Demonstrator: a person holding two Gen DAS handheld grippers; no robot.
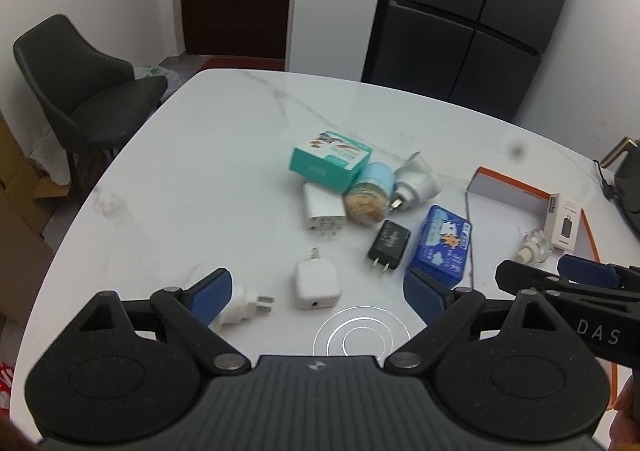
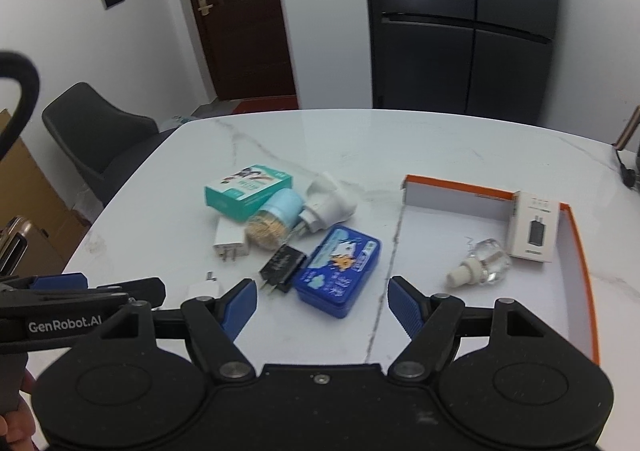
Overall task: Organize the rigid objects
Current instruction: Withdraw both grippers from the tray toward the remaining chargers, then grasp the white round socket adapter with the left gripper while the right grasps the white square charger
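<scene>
Both grippers are held above the near edge of a white marble table (image 2: 440,139), and nothing is held by either. The left gripper (image 1: 318,291) is seen with its jaws spread wide; a white square charger (image 1: 316,285) lies on the table between them, untouched, its prongs pointing away toward the pile. A second white plug (image 1: 240,305) is partly hidden behind the left blue pad, its prongs directed to the right. The right gripper (image 2: 322,301) is likewise spread apart, over bare tabletop just in front of a blue tin (image 2: 338,271), whose long axis runs diagonally from near-left to far-right.

Behind the tin a black charger (image 2: 282,267) is laid with its prongs toward the camera. Farther back a teal box (image 2: 248,191), a toothpick jar (image 2: 274,225) lying on its side with its open end toward the viewer, a white adapter (image 2: 330,203) and another white charger (image 2: 230,241) are clustered, touching one another.

To the right, an orange-rimmed tray (image 2: 576,243) is seen, holding a small clear bottle (image 2: 480,265) on its side, neck pointing left, and a white carton (image 2: 534,225) leaning against the far wall.
</scene>
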